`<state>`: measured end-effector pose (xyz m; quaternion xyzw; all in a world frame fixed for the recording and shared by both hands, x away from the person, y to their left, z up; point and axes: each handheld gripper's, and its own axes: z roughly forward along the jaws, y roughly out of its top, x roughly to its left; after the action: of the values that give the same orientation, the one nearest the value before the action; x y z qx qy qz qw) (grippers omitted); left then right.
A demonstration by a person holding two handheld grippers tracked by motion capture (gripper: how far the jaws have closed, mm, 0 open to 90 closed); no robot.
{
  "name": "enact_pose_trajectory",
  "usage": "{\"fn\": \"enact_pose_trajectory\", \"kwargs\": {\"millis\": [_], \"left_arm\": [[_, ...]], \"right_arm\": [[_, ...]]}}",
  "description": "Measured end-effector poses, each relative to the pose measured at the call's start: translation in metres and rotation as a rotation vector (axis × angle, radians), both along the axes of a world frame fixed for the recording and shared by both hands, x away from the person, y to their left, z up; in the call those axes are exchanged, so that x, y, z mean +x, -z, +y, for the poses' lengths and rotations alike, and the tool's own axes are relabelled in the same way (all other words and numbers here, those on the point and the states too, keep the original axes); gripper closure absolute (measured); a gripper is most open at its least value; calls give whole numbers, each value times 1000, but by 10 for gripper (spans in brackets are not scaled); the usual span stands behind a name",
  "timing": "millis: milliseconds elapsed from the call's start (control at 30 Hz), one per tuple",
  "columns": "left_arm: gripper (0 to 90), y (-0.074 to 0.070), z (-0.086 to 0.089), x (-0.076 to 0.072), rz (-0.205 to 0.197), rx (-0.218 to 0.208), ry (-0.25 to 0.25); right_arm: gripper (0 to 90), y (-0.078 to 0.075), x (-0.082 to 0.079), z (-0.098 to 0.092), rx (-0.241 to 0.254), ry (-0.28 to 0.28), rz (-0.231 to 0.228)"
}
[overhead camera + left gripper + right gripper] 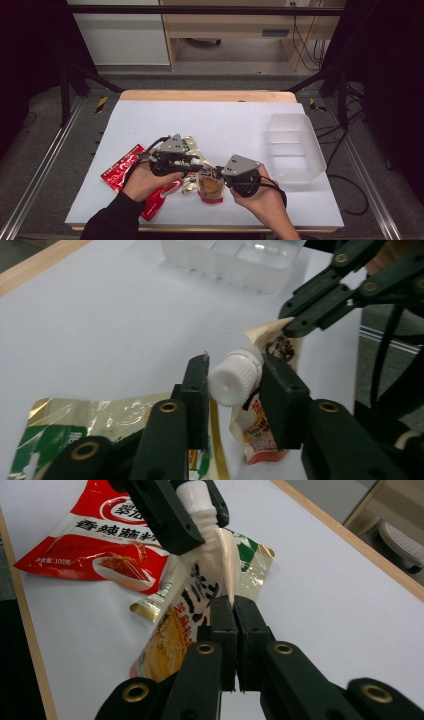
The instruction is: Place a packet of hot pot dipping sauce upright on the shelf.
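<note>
The spouted pouch [210, 186] lies near the surface's [235, 125] front edge; the right gripper [233, 607] is clamped on its upper corner and the left gripper [234, 385] squeezes the white cap [234, 379]. The cap remains on, so unscrewing is still ahead.

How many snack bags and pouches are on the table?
3: a red packet at the left, a gold-and-green packet under the left gripper, and a spouted pouch between both grippers. More could be hidden under the hands.

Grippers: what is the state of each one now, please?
Left gripper: fingers closed on the white cap of the spout pouch.
Right gripper: shut on the pouch's edge.
</note>
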<state>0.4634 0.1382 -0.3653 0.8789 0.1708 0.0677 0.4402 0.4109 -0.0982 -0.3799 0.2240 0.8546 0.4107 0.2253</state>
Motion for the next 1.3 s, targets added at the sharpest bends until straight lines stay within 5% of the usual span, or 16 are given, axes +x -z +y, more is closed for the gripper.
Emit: {"fn": "enact_pose_trajectory", "kwargs": {"millis": [300,467,500,633,733,933,1067,1300], "left_arm": [[723,-12,-15,-15,-40,60,78],[728,-15,-19,-17,-51,71,99],[728,-17,-20,-18,-56,70,103],[729,-19,-21,-19,-69,85,122],[729,-20,-22,-19,-72,92,131],[730,-22,-24,-21,-78,99,144],[730,-23,-24,-22,-82,104,149],[730,-23,-24,-23,-83,99,158]], "right_arm": [[841,-4,-4,-10,-43,-3,34],[700,-10,-3,-12,-108,-5,42],[582,-14,-2,-12,-151,-13,42],[432,-22,2,-9,-231,-50,39],[368,-27,6,-5,-286,-99,33],[300,-33,16,5,-313,-159,74],[306,-35,21,11,-324,-196,116],[572,-39,26,17,-349,-256,157]]}}
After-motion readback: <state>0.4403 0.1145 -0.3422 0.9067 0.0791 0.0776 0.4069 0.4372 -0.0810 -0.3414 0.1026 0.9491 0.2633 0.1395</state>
